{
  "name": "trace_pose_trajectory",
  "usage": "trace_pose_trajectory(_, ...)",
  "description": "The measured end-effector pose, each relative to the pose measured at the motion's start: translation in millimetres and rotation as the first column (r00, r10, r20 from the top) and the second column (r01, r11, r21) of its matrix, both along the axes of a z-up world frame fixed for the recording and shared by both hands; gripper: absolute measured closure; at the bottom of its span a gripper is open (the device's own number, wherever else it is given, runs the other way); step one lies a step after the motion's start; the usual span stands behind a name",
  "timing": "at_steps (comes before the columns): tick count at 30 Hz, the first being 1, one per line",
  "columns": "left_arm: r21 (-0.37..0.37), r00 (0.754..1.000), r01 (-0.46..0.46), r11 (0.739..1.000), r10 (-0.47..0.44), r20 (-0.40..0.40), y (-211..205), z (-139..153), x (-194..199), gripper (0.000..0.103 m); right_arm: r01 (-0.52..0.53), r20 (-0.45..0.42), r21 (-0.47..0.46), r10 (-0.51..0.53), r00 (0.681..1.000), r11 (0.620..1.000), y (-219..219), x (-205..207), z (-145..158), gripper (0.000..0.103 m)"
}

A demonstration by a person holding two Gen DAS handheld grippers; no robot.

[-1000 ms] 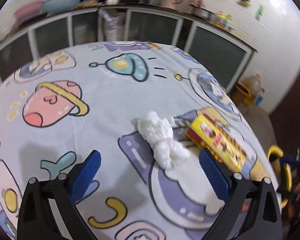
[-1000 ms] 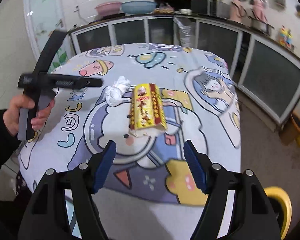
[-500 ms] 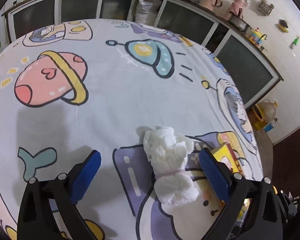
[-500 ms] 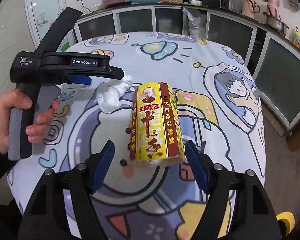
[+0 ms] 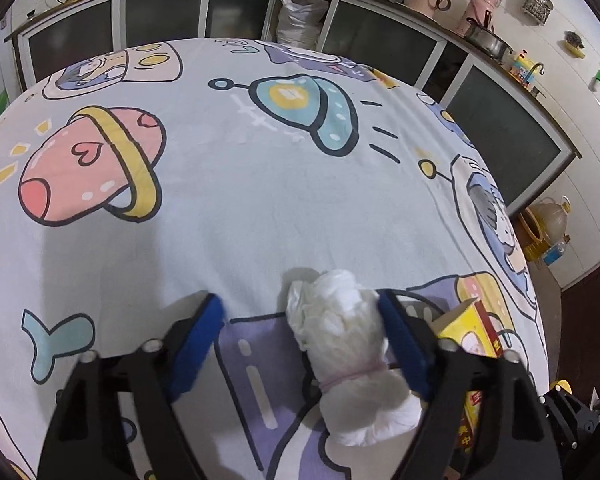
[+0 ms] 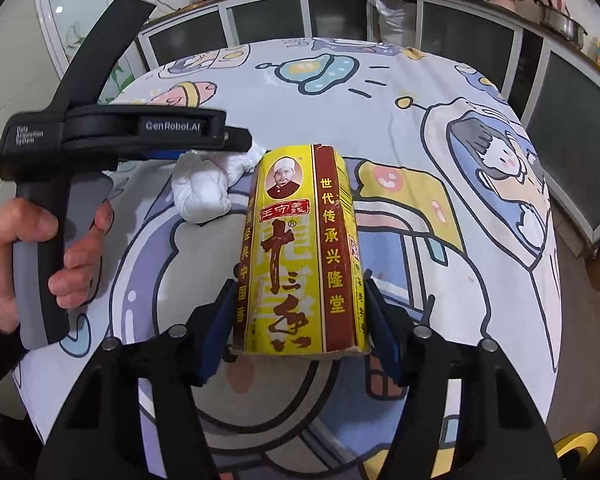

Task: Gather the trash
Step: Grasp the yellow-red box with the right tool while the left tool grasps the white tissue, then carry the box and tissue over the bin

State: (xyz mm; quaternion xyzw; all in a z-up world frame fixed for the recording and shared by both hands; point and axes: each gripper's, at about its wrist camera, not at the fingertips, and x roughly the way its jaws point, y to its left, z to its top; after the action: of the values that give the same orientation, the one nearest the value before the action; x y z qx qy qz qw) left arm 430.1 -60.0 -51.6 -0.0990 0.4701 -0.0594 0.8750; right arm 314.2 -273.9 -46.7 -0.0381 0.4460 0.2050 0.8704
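While both tools have come down from a hover over the table to straddle their targets, neither has yet finished its grasp. The left tool now has the crumpled white tissue wad between its blue pads: the wad lies against the right-hand pad, a clear gap remains to the left-hand pad, and the jaws are closing. A second ago those jaws stood wide, with the wad lying ahead of them. The right tool has likewise advanced until the yellow-and-red seasoning box fills the space between its pads. Its jaws are closing too, with the pads just beside the box's near end; whether they already press on the cardboard is hard to tell, since the box hides the contact lines. Both pieces of trash still lie flat on the cartoon-printed tablecloth, side by side, towards the table's near edge in the right wrist view, with the box nearer the right-hand edge. A hand holds the left tool's handle beside the wad. For the task, this looks like the end of the approach: two simultaneous grasps are about to seat, and lifting should wait until each pad pair bears firmly.
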Motion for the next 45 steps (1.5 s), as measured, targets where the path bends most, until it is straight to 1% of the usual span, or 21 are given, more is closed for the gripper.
trace_pose_trajectory(1, -0.007, 1.000, 0.008, 1.000, -0.008, 0.005, 0, 1, 0, 0.046, 0.006, -0.005, 0.006, -0.006, 1.000, 1.000, -1, 1, 1, 0.054)
trace_pose_trajectory(2, -0.017, 1.000, 0.019, 1.000, -0.019, 0.006, 0, 1, 1, 0.057, 0.016, -0.012, 0.020, -0.016, 1.000, 1.000, -5, 2, 2, 0.062)
trace_pose_trajectory(3, -0.036, 0.999, 0.034, 0.999, -0.034, 0.006, -1, 2, 1, 0.071, 0.021, -0.023, 0.036, -0.020, 1.000, 0.999, -7, 4, 3, 0.066)
trace_pose_trajectory(4, -0.047, 0.999, 0.043, 0.998, -0.043, 0.007, -1, 2, 1, 0.079, 0.025, -0.037, 0.058, -0.023, 0.999, 0.998, -10, 5, 4, 0.068)
trace_pose_trajectory(5, -0.049, 0.998, 0.055, 0.997, -0.055, 0.008, -4, 4, 0, 0.084, 0.033, -0.052, 0.087, -0.028, 0.998, 0.996, -13, 6, 5, 0.070)
trace_pose_trajectory(6, -0.035, 0.998, 0.062, 0.997, -0.061, 0.017, -6, 6, -2, 0.087, 0.039, -0.059, 0.100, -0.033, 0.998, 0.994, -15, 6, 6, 0.071)
trace_pose_trajectory(7, -0.034, 0.997, 0.069, 0.997, -0.068, 0.020, -8, 9, -4, 0.088, 0.041, -0.063, 0.108, -0.035, 0.997, 0.993, -15, 5, 8, 0.072)
trace_pose_trajectory(8, -0.048, 0.997, 0.071, 0.996, -0.071, 0.020, -7, 11, -6, 0.090, 0.042, -0.068, 0.124, -0.034, 0.997, 0.991, -17, 3, 10, 0.073)
trace_pose_trajectory(9, -0.073, 0.997, 0.071, 0.995, -0.069, 0.019, -4, 13, -8, 0.091, 0.041, -0.072, 0.137, -0.031, 0.997, 0.990, -18, 2, 12, 0.074)
trace_pose_trajectory(11, -0.100, 0.997, 0.075, 0.992, -0.073, 0.026, 0, 19, -13, 0.091, 0.039, -0.059, 0.161, -0.030, 0.998, 0.986, -20, -5, 20, 0.074)
trace_pose_trajectory(18, -0.105, 0.991, 0.088, 0.991, -0.077, 0.109, 13, 58, -43, 0.092, 0.023, -0.010, 0.206, -0.021, 1.000, 0.978, -25, -27, 53, 0.075)
trace_pose_trajectory(22, -0.085, 0.982, 0.098, 0.992, -0.083, 0.168, 20, 84, -67, 0.092, 0.021, 0.016, 0.224, -0.025, 1.000, 0.974, -31, -44, 72, 0.075)
trace_pose_trajectory(25, -0.062, 0.975, 0.105, 0.993, -0.090, 0.202, 25, 97, -87, 0.092, 0.027, 0.022, 0.242, -0.033, 0.999, 0.970, -38, -61, 83, 0.075)
trace_pose_trajectory(28, -0.042, 0.970, 0.113, 0.993, -0.101, 0.223, 30, 106, -107, 0.092, 0.035, 0.033, 0.240, -0.044, 0.998, 0.970, -44, -81, 89, 0.075)
trace_pose_trajectory(32, -0.031, 0.966, 0.128, 0.991, -0.117, 0.230, 36, 108, -134, 0.092, 0.063, 0.017, 0.255, -0.069, 0.997, 0.965, -58, -108, 88, 0.075)
trace_pose_trajectory(38, -0.034, 0.965, 0.157, 0.987, -0.146, 0.216, 36, 97, -167, 0.092, 0.110, 0.007, 0.268, -0.116, 0.993, 0.957, -81, -153, 80, 0.075)
trace_pose_trajectory(45, -0.041, 0.955, 0.236, 0.971, -0.223, 0.196, 7, 81, -203, 0.092, 0.188, -0.010, 0.281, -0.193, 0.981, 0.941, -113, -198, 69, 0.075)
